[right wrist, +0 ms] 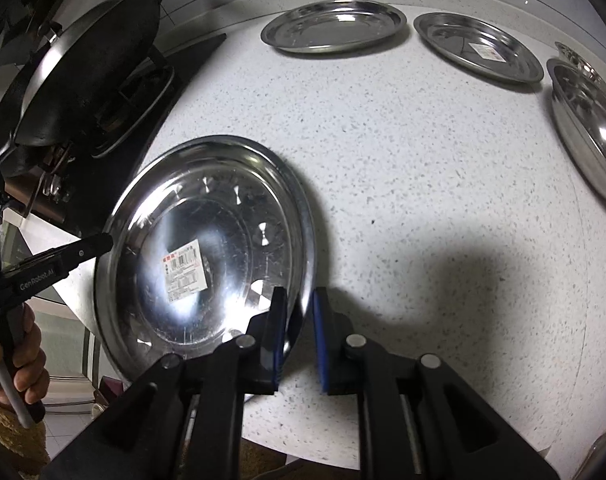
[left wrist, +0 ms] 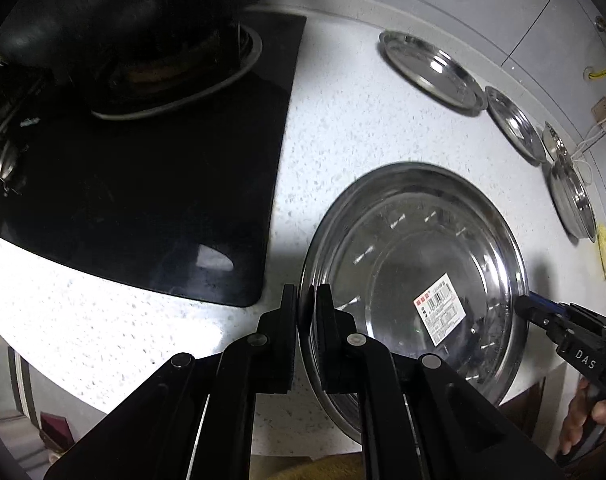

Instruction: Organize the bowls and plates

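Observation:
A large steel plate [left wrist: 415,264] with a barcode sticker lies on the speckled white counter; it also shows in the right wrist view [right wrist: 207,248]. My left gripper [left wrist: 306,304] is shut on its left rim. My right gripper [right wrist: 299,312] straddles its right rim with the jaws a little apart, and shows in the left wrist view [left wrist: 543,312]. Two steel plates [right wrist: 335,26] [right wrist: 479,46] lie at the back, with a steel bowl [right wrist: 587,120] to their right.
A black glass hob [left wrist: 143,200] with a dark wok [right wrist: 87,72] on its burner lies left of the plate. The counter's front edge [left wrist: 103,360] runs just below the grippers. A wall with sockets [left wrist: 601,108] stands behind the plates.

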{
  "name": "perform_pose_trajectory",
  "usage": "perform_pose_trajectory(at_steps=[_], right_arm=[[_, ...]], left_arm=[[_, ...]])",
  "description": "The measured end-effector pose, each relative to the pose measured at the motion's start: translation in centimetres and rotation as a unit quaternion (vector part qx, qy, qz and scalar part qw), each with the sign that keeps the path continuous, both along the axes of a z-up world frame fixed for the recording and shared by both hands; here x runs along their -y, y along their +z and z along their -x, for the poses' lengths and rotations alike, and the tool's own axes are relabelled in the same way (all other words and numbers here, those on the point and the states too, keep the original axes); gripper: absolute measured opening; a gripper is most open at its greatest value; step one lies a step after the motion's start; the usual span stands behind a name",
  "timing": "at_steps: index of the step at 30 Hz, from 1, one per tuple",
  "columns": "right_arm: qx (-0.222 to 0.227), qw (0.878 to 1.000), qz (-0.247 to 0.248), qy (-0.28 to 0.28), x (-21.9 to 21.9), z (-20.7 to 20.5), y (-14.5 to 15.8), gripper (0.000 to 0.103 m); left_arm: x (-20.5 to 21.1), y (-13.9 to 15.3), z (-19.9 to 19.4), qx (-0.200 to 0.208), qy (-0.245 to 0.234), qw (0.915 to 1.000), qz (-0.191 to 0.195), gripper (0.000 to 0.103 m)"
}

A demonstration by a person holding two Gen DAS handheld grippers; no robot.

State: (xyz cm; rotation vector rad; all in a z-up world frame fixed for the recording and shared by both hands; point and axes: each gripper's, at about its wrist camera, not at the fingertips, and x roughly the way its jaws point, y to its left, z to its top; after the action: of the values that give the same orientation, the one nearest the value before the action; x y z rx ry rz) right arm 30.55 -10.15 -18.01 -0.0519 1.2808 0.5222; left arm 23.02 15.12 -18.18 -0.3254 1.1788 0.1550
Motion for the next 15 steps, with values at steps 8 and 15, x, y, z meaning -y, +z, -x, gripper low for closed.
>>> perform_pose_trajectory(at_steps=[8, 15], right_arm=[[0.027, 1.0, -0.012, 0.006, 2.4, -0.5, 1.9, 0.014], [0.104, 0.994, -0.037, 0.005, 3.7, -7.5, 7.2, 0.042]], left_arm=[[-0.6, 2.6, 1.0, 0.037, 0.034, 0.9986, -0.018, 0.026], [1.7, 7.8, -3.3, 0.092, -0.008, 0.9956, -0.019, 0.058]])
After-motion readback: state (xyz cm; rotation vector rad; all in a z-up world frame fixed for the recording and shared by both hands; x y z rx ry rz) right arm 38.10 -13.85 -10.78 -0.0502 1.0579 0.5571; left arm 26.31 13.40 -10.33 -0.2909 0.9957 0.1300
